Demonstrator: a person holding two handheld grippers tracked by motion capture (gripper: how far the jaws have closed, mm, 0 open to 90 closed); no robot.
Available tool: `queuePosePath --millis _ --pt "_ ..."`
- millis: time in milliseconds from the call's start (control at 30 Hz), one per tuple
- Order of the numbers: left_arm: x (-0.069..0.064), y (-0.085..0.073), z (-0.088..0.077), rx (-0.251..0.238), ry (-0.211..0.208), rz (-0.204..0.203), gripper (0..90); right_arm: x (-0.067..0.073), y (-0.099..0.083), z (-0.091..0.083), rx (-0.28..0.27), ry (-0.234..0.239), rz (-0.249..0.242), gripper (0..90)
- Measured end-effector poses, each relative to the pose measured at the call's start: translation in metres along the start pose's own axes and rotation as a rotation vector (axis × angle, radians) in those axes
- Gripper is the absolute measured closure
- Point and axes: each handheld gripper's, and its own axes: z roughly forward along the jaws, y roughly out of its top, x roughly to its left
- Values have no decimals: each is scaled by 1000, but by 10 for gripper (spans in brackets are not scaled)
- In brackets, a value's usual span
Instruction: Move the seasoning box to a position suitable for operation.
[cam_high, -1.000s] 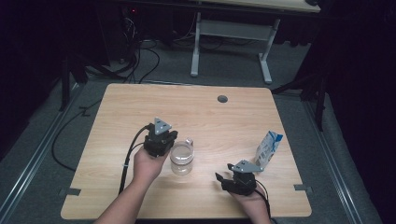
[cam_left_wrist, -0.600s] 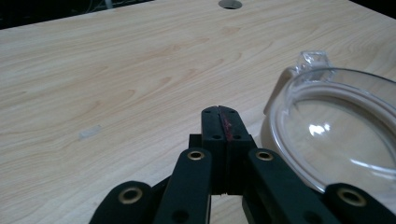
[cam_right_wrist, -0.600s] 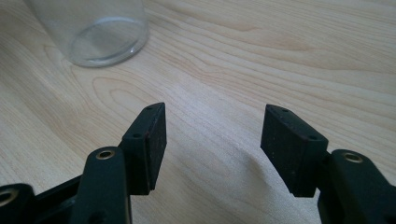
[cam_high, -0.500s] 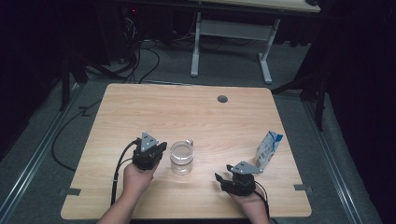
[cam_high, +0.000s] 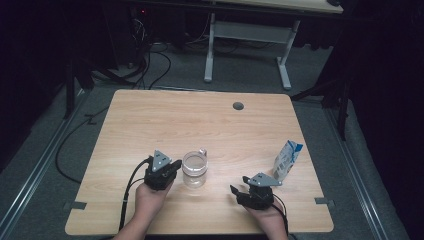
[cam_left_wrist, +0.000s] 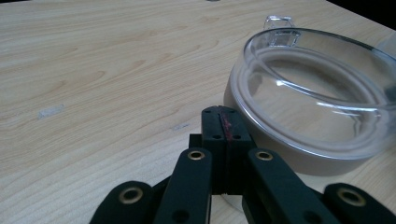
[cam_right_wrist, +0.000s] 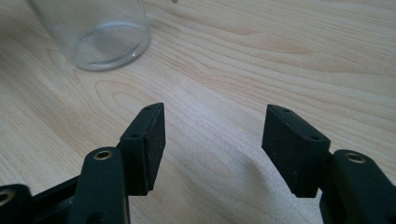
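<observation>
A clear glass jar (cam_high: 194, 169) stands upright, mouth up, on the worktop (cam_high: 200, 125). Just left of it, the left claw (cam_high: 170, 167) is pressed together; the right claw (cam_high: 239, 192) is spread, empty.

Dim lab: wooden table (cam_high: 200, 120), floor cables (cam_high: 150, 65), metal desk frame (cam_high: 247, 35).

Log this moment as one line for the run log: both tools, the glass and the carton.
left tool: shut, empty, beside glass cup | right tool: open, empty | carton: upright, right of cup | table: wood
</observation>
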Motion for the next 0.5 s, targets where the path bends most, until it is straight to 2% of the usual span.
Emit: queuePosePath --millis 200,500 --pt "-4 -5 -5 -7 -9 -8 900 0 0 0 -2 1 2 398" --pt "-16 -12 -13 -13 -36 -7 900 1 0 0 -5 5 2 398"
